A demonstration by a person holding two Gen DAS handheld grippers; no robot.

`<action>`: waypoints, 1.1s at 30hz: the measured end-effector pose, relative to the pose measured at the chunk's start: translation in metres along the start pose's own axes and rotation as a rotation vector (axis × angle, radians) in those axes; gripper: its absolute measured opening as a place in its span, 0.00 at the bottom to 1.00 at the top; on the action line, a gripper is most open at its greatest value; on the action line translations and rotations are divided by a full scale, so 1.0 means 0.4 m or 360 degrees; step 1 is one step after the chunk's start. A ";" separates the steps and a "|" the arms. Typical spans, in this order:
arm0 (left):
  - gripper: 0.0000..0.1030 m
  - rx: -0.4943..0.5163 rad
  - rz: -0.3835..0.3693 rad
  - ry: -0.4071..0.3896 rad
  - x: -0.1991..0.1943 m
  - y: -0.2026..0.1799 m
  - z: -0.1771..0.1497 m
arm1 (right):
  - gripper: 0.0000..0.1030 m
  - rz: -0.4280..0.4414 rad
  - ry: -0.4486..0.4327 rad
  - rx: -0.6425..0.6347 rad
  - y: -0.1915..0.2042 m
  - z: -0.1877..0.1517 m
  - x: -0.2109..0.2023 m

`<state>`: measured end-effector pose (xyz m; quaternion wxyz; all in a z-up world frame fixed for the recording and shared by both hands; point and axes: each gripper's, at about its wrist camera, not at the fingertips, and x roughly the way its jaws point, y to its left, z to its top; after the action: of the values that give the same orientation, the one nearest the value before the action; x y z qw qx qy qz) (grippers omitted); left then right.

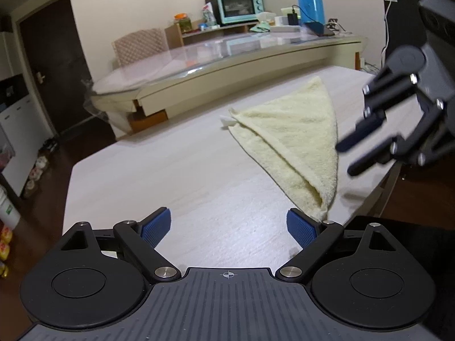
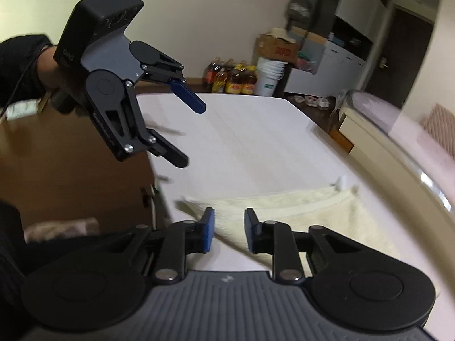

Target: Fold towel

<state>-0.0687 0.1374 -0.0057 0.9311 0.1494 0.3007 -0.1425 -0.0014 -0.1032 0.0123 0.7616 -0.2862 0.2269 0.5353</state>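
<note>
Two grippers, one towel, one white table.

Item: left gripper [image 1: 229,228]. Count one. Black frame, two blue ribbed pads [image 1: 156,226], jaws spread wide, nothing between them. It hangs over bare tabletop at the near end of the table, tilted downward. In the right wrist view the same gripper [image 2: 194,135] shows from the side, held by a hand [image 2: 49,65] in a dark sleeve, clear of the surface.

Item: right gripper [image 2: 227,231]. Count one. Same build, jaws narrowed to a small gap, both blue pads facing each other with nothing clamped; the cloth lies on the table beneath and beyond them. From the left wrist view it [image 1: 348,156] appears at the right edge, above the table and beside the towel, not touching it.

Item: towel [image 1: 295,145]. Count one. Pale yellow terry cloth, folded over on the diagonal into a triangle of two layers, the upper layer's hemmed edge running along the left side. One point rests near the table's front right edge, just beside the left gripper's right pad; one point reaches toward the far end. A small white tag [image 1: 227,120] sticks out at the left corner. Lies flat, unheld.

Item: table [image 1: 159,170]. Count one. White wood-grain top, holding only the towel.
</note>
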 end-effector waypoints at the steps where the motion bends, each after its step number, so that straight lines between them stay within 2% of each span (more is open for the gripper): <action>1: 0.90 0.0005 -0.0001 -0.0005 -0.005 0.001 -0.002 | 0.20 -0.0001 -0.0005 0.0046 0.019 -0.002 0.003; 8: 0.90 0.0009 -0.0028 -0.0056 -0.037 0.005 -0.017 | 0.20 -0.0121 0.0026 0.0069 0.087 -0.006 0.037; 14: 0.90 -0.0027 -0.0028 -0.0066 -0.050 0.014 -0.039 | 0.23 -0.0230 0.0066 -0.0068 0.138 0.002 0.059; 23: 0.90 -0.0061 -0.0022 -0.0073 -0.062 0.024 -0.060 | 0.24 -0.0302 0.0124 -0.0145 0.153 0.032 0.111; 25: 0.90 -0.0067 -0.0019 -0.0077 -0.065 0.028 -0.060 | 0.21 -0.0316 0.0124 -0.0171 0.159 0.036 0.122; 28: 0.90 -0.0066 -0.0015 -0.0081 -0.069 0.030 -0.061 | 0.11 -0.0303 0.0114 -0.0186 0.159 0.037 0.130; 33: 0.90 -0.0059 -0.0038 -0.0084 -0.074 0.031 -0.055 | 0.09 -0.0101 0.0096 -0.0179 0.134 0.032 0.087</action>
<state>-0.0987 0.1620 -0.0027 0.9395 0.1248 0.2803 -0.1520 -0.0404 -0.0565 -0.0116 0.7538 -0.3516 0.2100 0.5139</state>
